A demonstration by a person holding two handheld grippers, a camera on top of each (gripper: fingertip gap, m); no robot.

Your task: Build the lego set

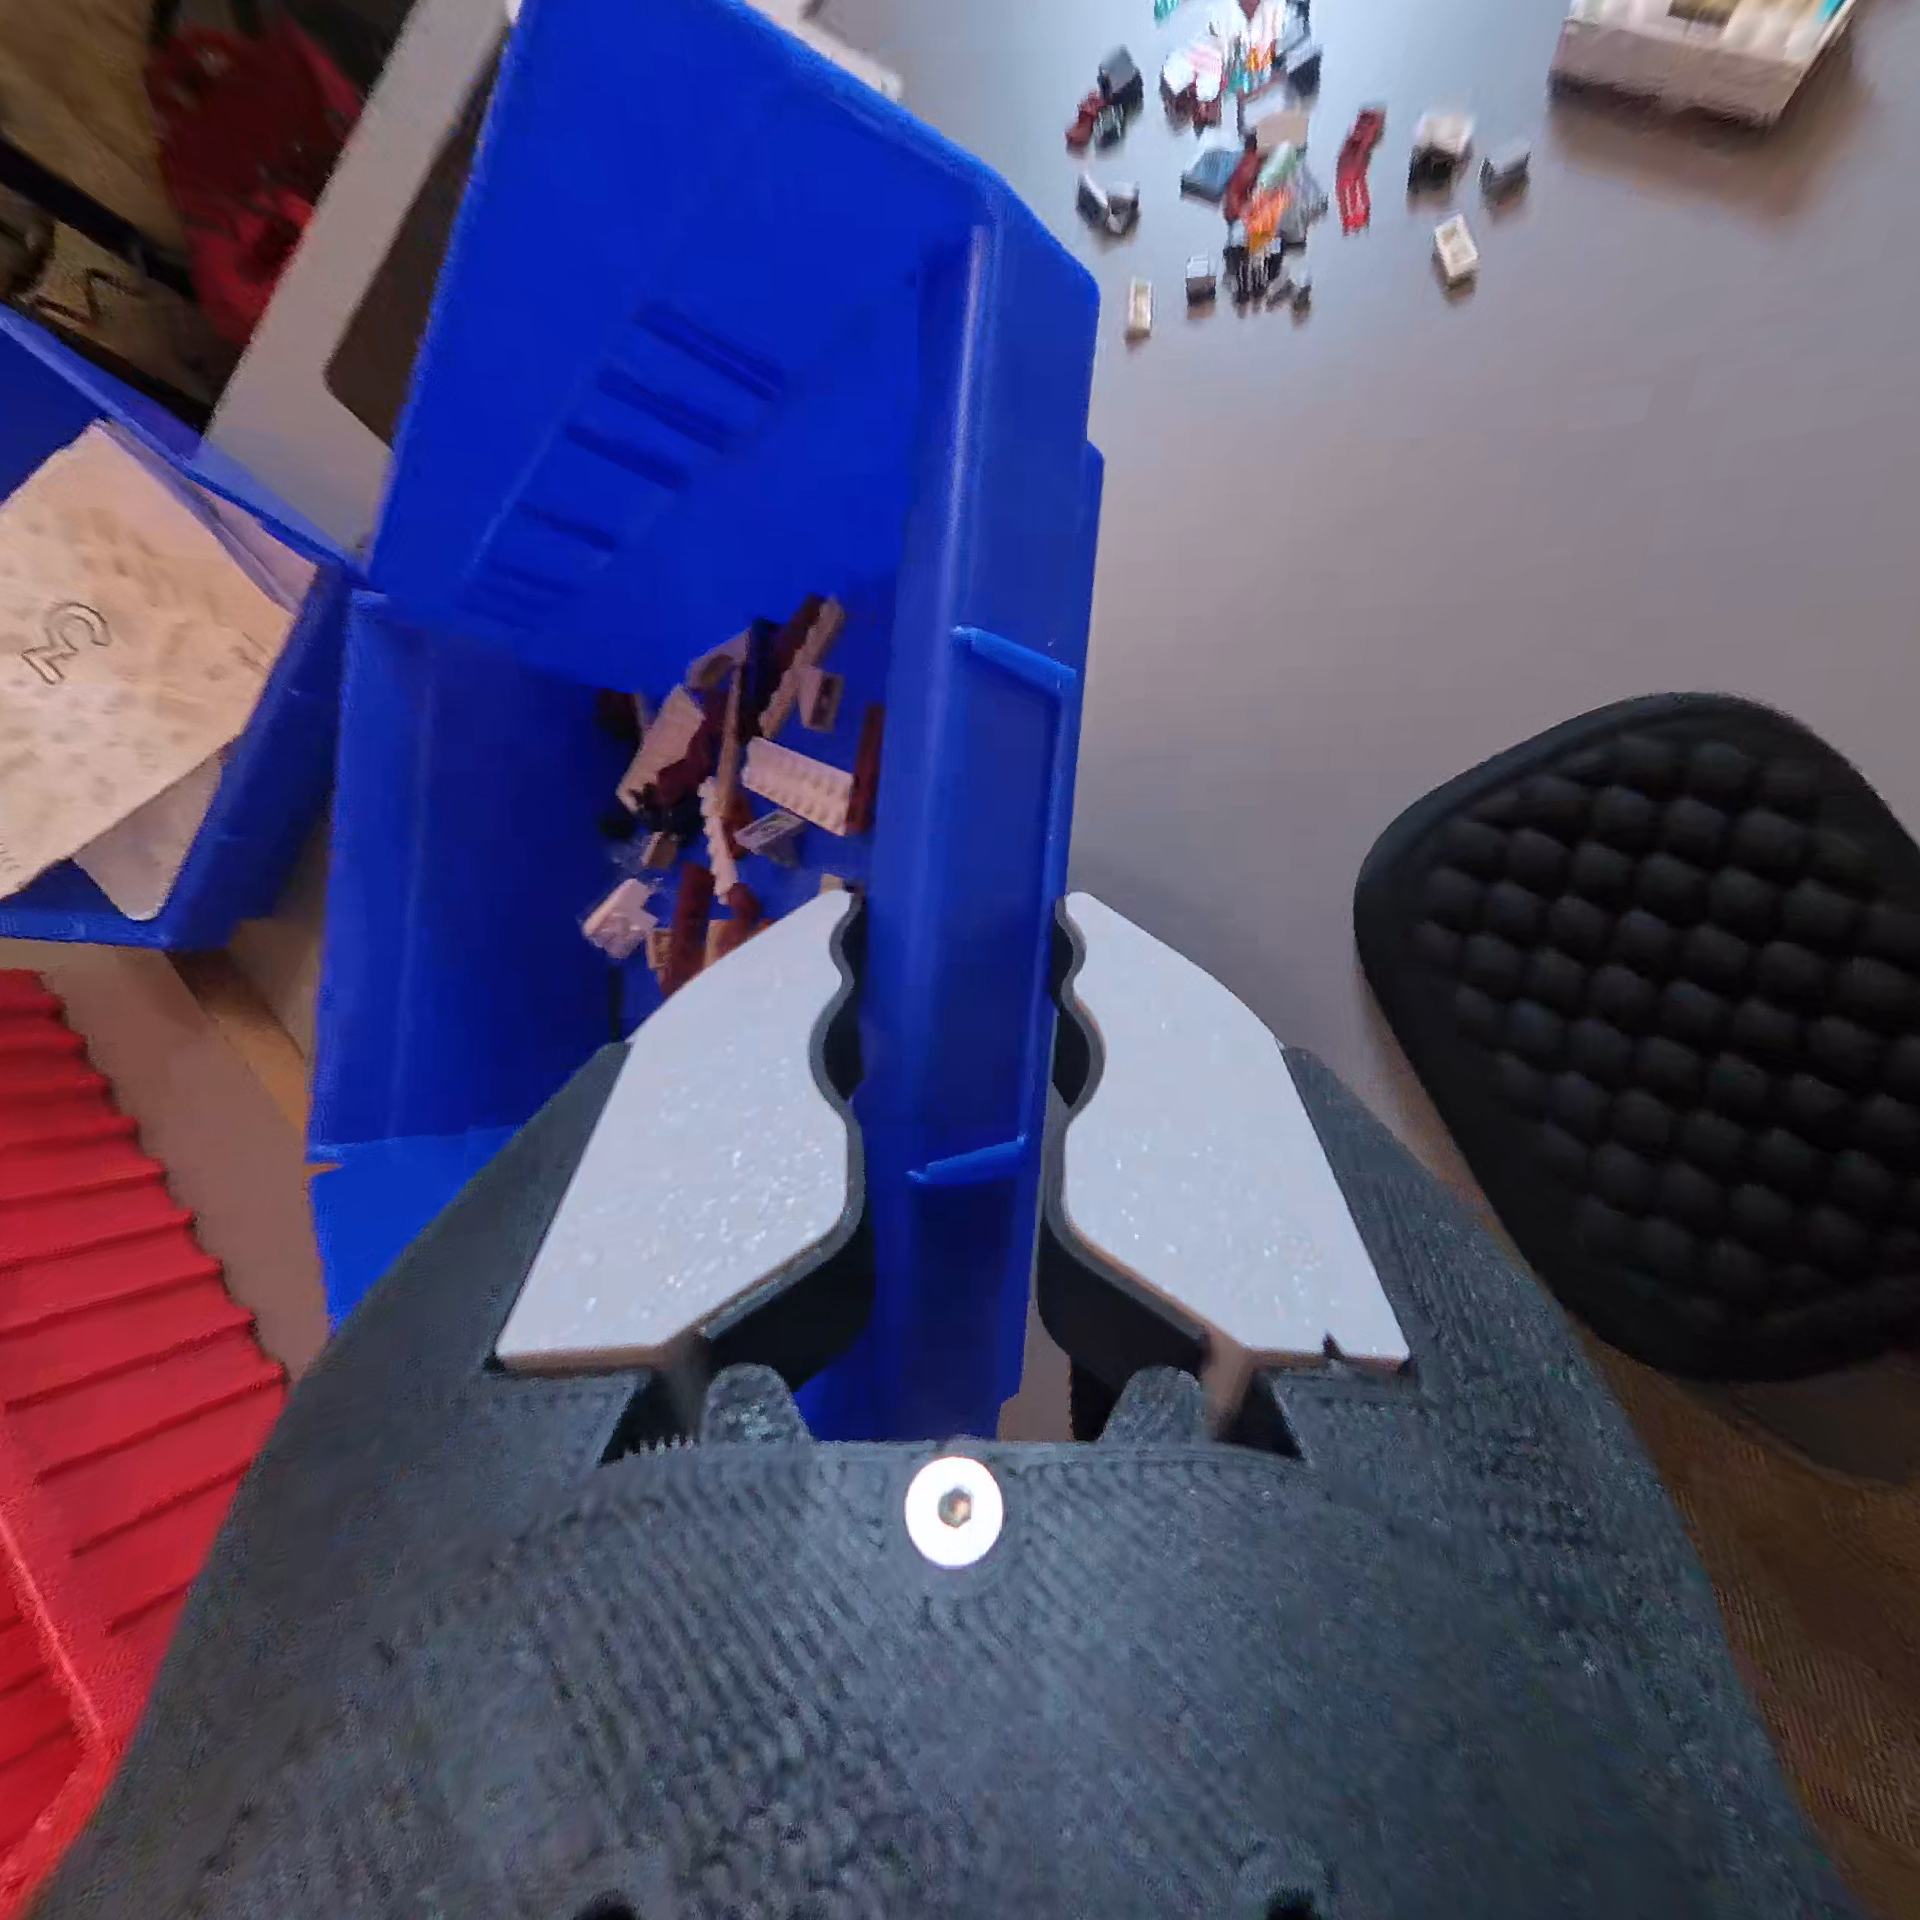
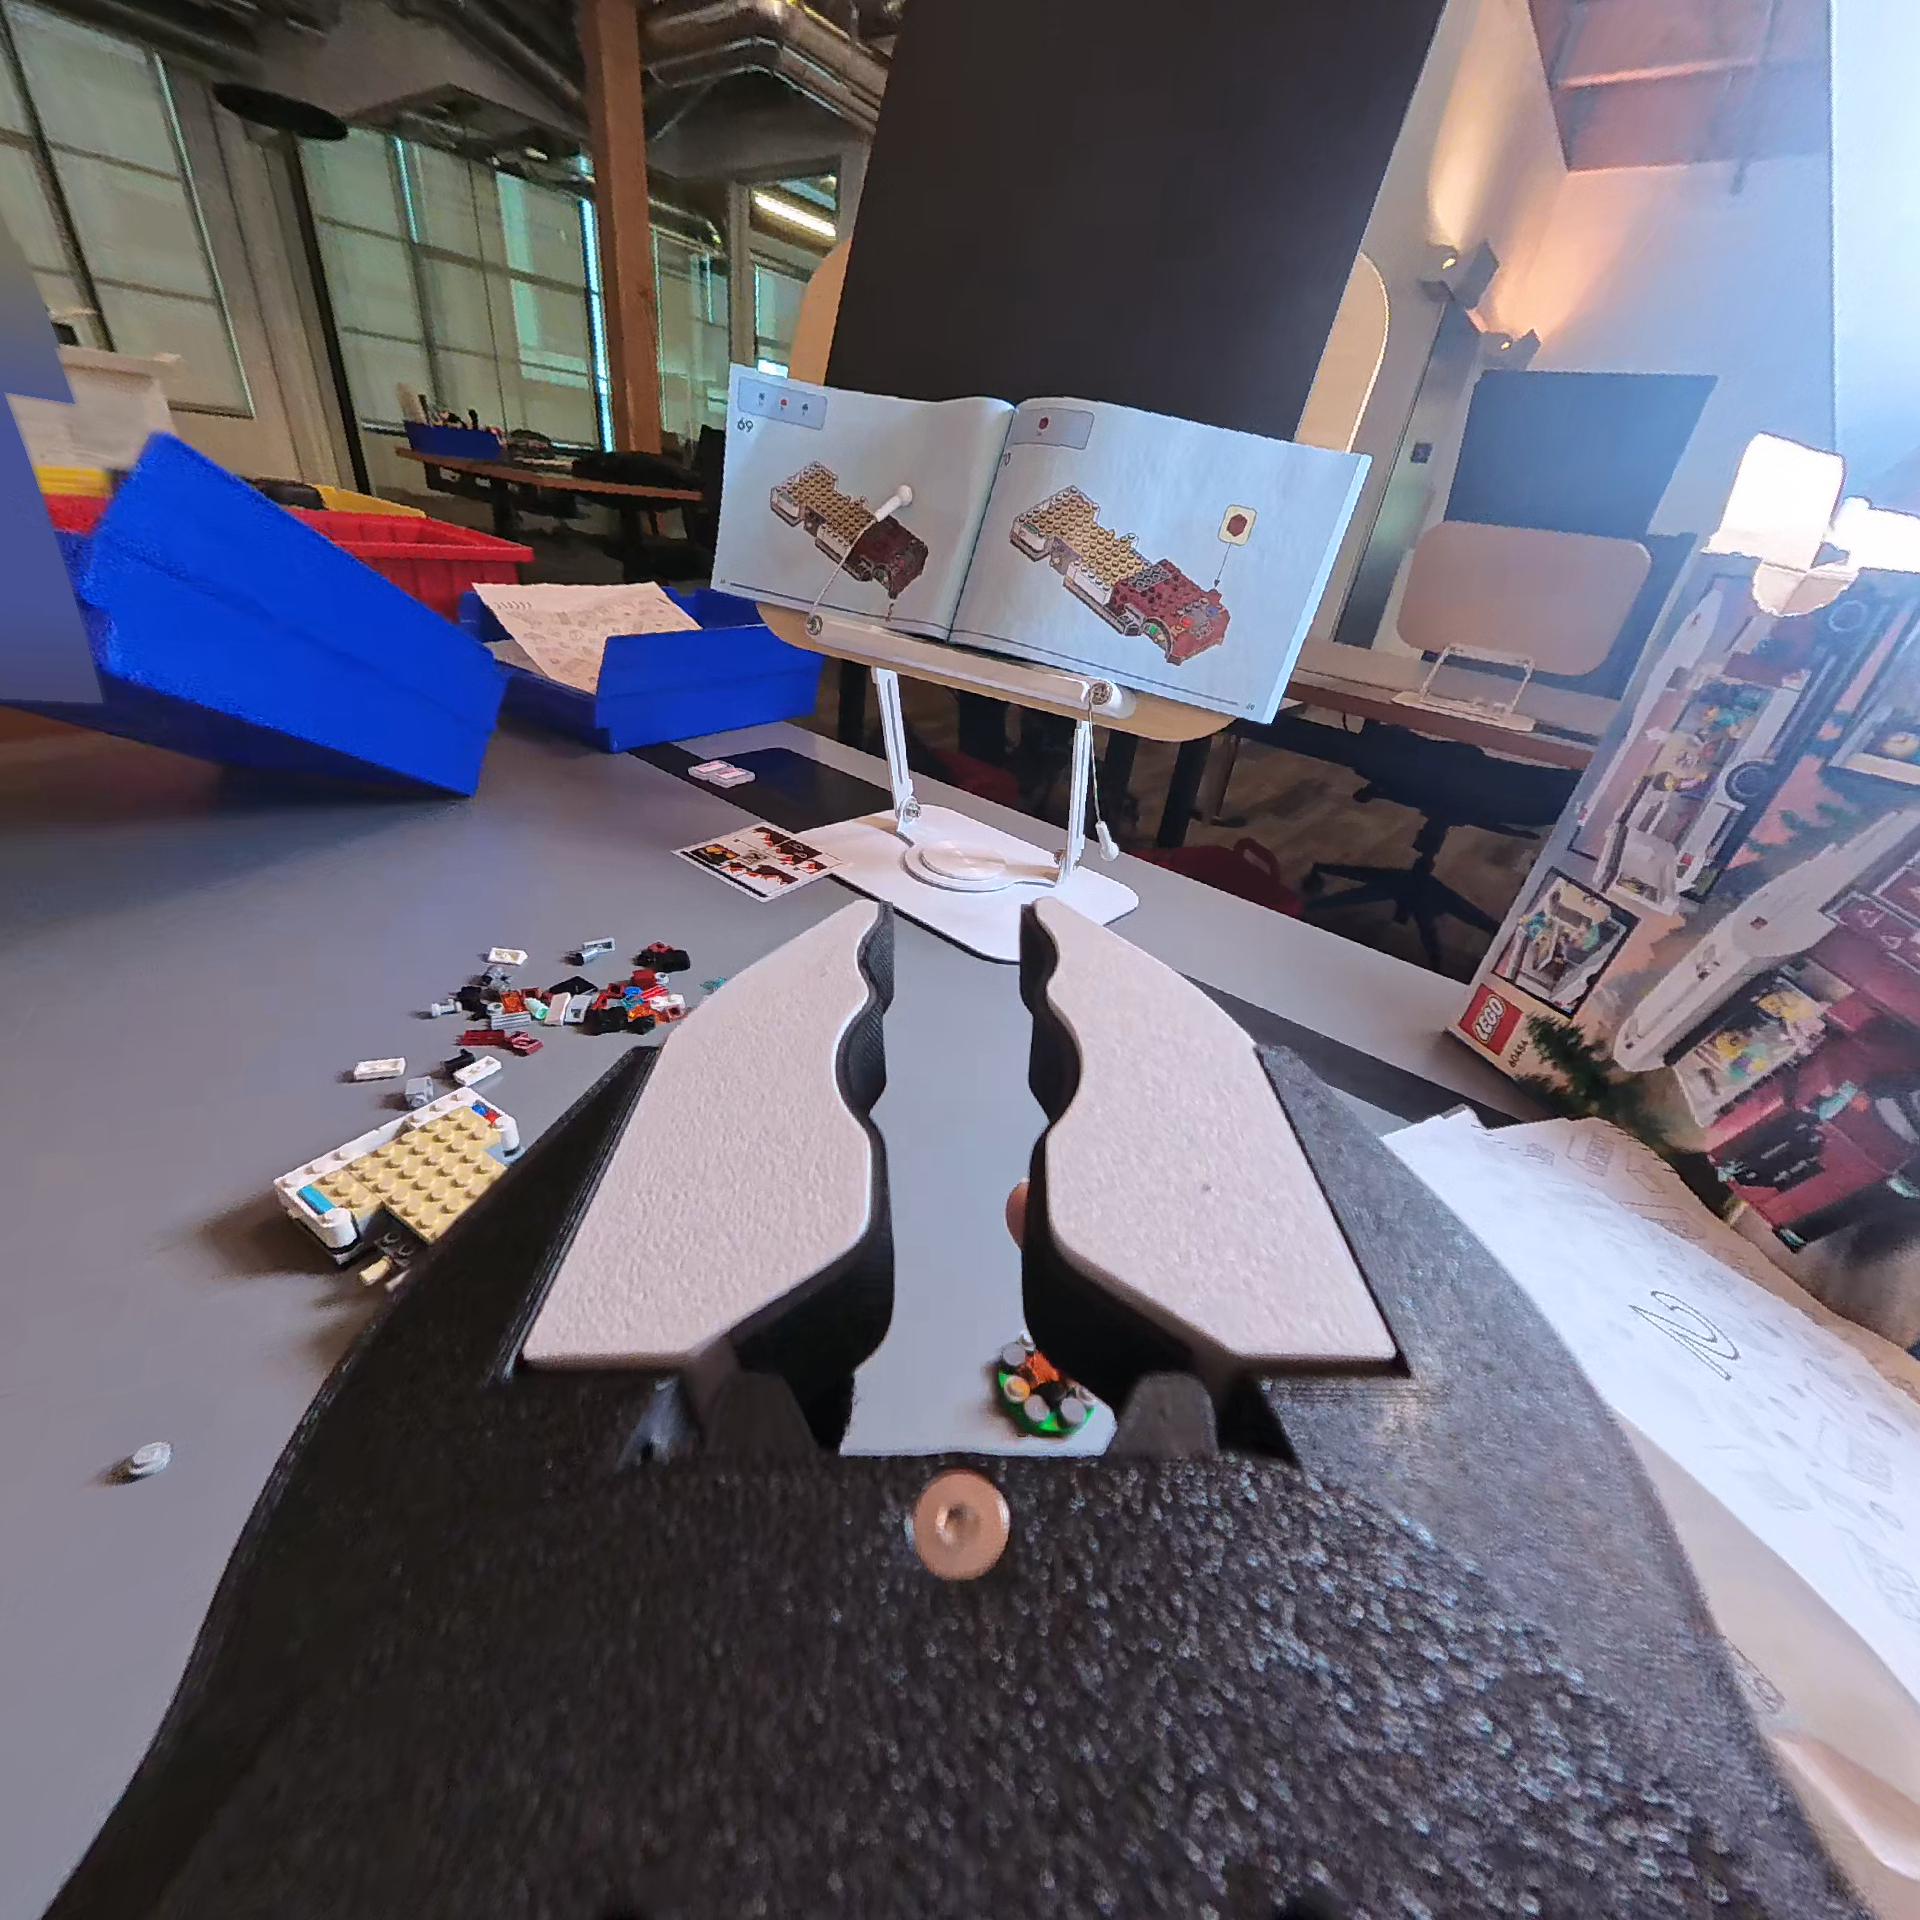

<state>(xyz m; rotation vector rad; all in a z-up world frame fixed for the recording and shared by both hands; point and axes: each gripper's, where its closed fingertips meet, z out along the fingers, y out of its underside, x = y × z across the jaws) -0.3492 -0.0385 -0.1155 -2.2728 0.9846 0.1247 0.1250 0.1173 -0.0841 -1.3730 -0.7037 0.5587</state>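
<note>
My left gripper is shut on the side wall of a blue bin, one finger inside and one outside. The bin is tipped up off the grey table. It also shows at the left of the right wrist view, with one end raised. A heap of small bricks, white, tan and dark red, lies inside the bin near my fingers. My right gripper is open and empty a little above the table, with only table surface between its fingers. A small green round piece lies under it.
A second blue bin holding a paper sheet and a red bin stand to the left. A black cushion is on the right. Loose bricks, a tan-topped partial build, a booklet on a stand, a set box and paper surround my right gripper.
</note>
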